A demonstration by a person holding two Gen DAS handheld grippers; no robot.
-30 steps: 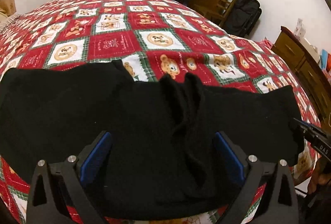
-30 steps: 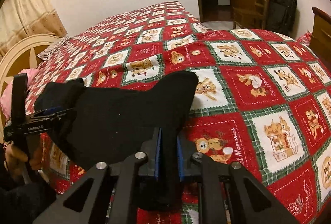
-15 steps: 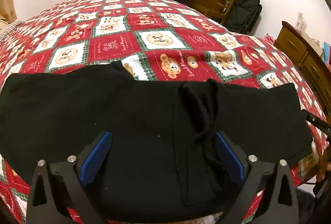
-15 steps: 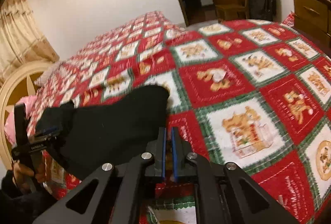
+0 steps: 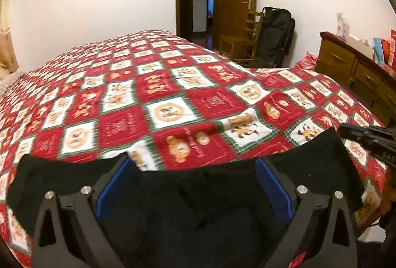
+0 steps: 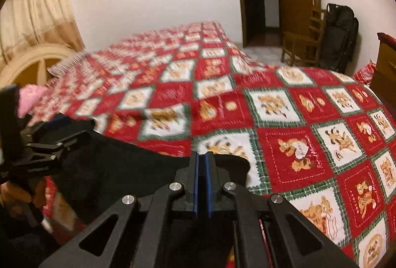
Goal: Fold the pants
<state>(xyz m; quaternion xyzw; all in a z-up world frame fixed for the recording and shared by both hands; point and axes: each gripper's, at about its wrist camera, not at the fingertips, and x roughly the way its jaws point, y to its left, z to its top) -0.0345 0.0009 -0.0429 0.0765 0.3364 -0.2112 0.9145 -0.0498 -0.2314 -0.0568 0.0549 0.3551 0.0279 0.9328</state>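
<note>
The bed, under its red, white and green patchwork bedspread, took up most of both views, and the black pants lay across its near edge, just in front of both grippers. They looked soft, limp and fairly light, a cloth likely to sag, crease and drag on the bedspread rather than slide stiffly, so the best holds were probably the outer corners and hems, one at each end, keeping the fabric taut between them. Their long axis ran sideways across the left wrist view, one end toward the left edge and the other reaching the right, where the cloth met the right gripper; which end was the waistband could not be told. In the right wrist view the right gripper's blue pads were pressed almost together at the pants' corner; fabric seemed pinched between them, though blur made that uncertain. The left gripper had its jaws spread wide above the middle of the cloth, gripping nothing. The left gripper's fingers framed the dark fabric beneath.
</note>
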